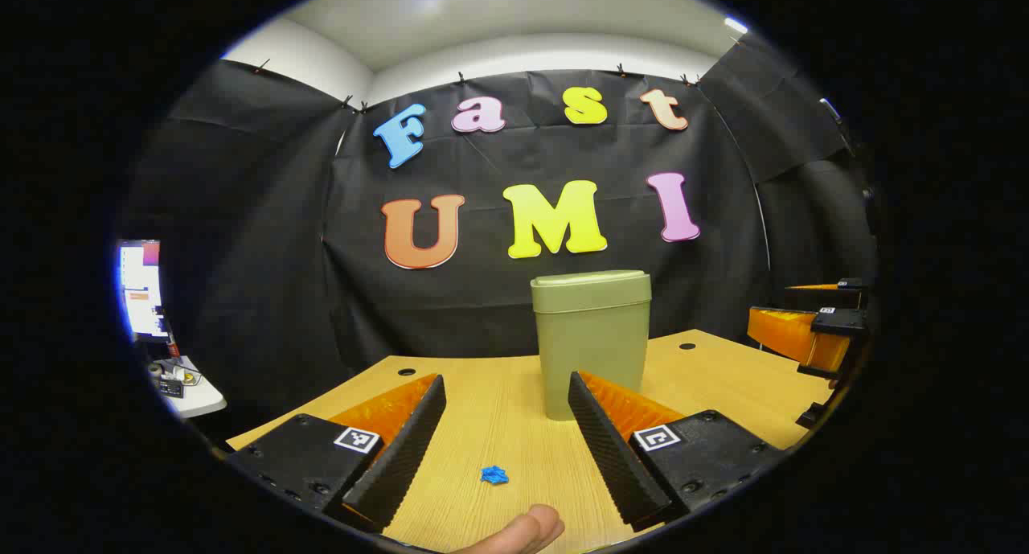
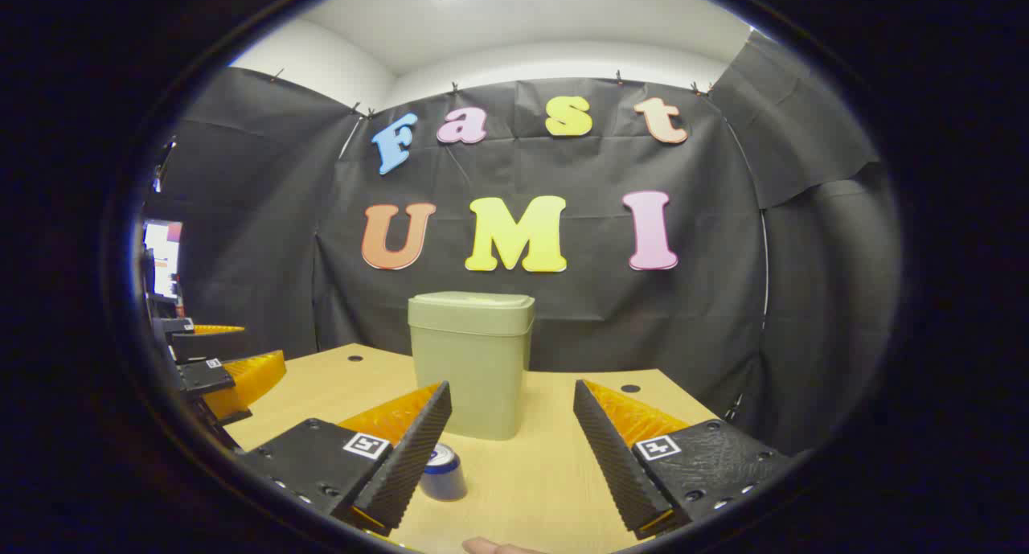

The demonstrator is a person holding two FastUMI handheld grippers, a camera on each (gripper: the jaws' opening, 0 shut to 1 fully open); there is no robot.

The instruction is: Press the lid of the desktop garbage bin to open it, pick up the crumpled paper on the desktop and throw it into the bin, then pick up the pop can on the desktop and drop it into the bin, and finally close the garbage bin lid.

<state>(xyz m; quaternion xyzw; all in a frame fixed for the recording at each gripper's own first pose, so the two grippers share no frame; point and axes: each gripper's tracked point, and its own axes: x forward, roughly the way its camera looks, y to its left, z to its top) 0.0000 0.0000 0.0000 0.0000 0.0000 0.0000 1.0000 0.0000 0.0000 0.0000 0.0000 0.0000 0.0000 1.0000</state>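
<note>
Wooden desktop (image 1: 514,409) carries one closed bin (image 1: 592,337), one paper (image 1: 494,475), one can (image 2: 443,472).

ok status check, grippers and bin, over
Left hand-held gripper and right hand-held gripper open, empty. Bin lid shut, blue paper and can on desk. Path clear.

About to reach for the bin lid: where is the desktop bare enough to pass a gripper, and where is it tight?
Bare wood lies between the blue crumpled paper and the green garbage bin, and behind the bin toward the cable holes. Right of the bin the desktop is open. It is tighter near the pop can beside the right gripper.
</note>
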